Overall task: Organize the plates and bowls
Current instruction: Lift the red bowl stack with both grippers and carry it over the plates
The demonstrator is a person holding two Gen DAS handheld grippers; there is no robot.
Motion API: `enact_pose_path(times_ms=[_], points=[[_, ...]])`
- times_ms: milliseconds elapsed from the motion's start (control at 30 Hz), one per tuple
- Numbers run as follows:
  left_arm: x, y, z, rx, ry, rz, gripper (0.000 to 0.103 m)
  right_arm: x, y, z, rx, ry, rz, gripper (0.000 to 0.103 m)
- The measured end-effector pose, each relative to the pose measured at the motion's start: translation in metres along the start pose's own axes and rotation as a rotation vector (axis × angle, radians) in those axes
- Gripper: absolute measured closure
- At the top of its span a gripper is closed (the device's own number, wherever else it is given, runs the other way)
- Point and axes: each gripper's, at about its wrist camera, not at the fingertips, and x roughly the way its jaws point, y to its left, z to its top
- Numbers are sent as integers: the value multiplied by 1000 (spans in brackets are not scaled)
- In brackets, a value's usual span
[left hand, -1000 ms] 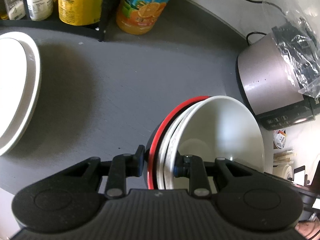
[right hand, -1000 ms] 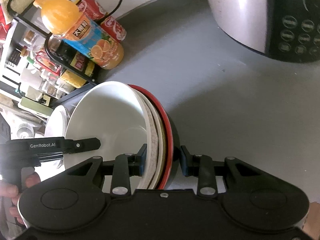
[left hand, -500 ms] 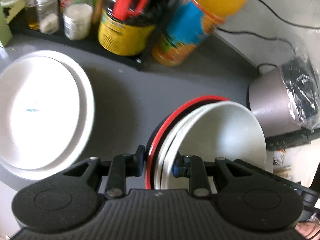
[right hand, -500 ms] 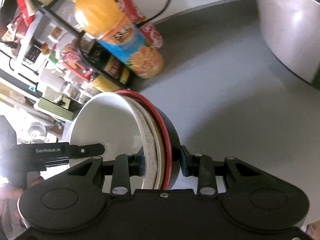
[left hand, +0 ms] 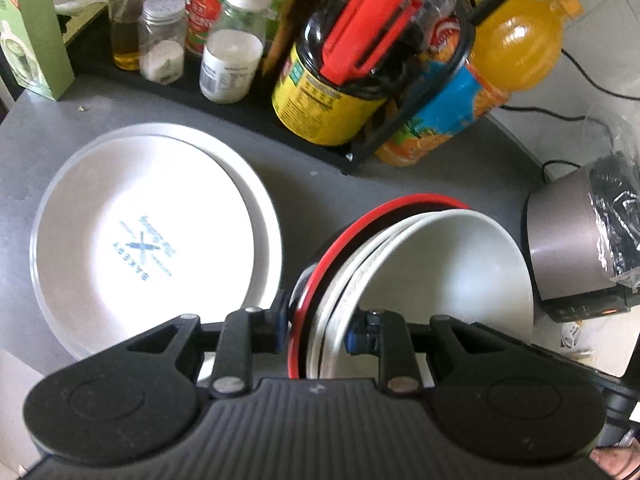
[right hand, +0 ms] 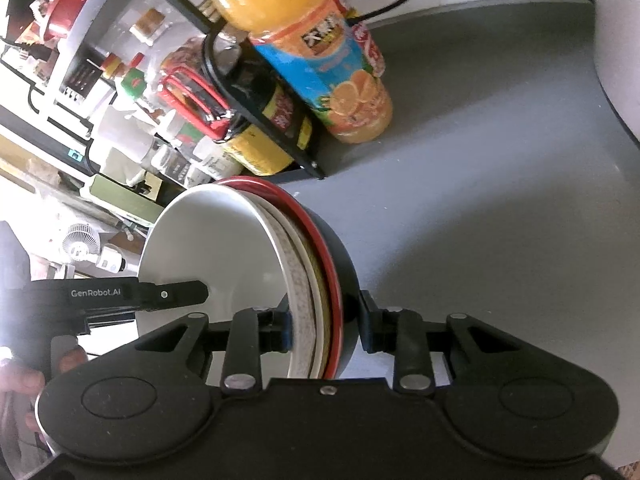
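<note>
You have carried the stack of bowls (left hand: pixel 420 264) across the tabletop (left hand: pixel 304 196), and the white plates (left hand: pixel 152 236) that sat at the far left edge a second ago now lie just beside it. Your left gripper (left hand: pixel 318 326) and right gripper (right hand: pixel 324 326) each have their jaws pinching the stack's rim from opposite sides, holding it tilted above the tabletop. Judging by that, you are close to setting the bowls down next to or onto the plates.

Red-rimmed black bowl (left hand: pixel 320 248); white plates (left hand: pixel 140 232), blue print.
</note>
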Motion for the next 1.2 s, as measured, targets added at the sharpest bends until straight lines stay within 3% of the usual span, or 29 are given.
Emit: enact_pose_path(times_ms=[300,600,1200], points=[[-32,14,25,12,-25,2,78,-2,36,13,-43,-28,26,74],[-57,56,42,-38,-36,30,78,22,79,20,-78,-3,56,74],[-52,136,57,-116,-7,70,78,86,134,11,-109,92,65,73]])
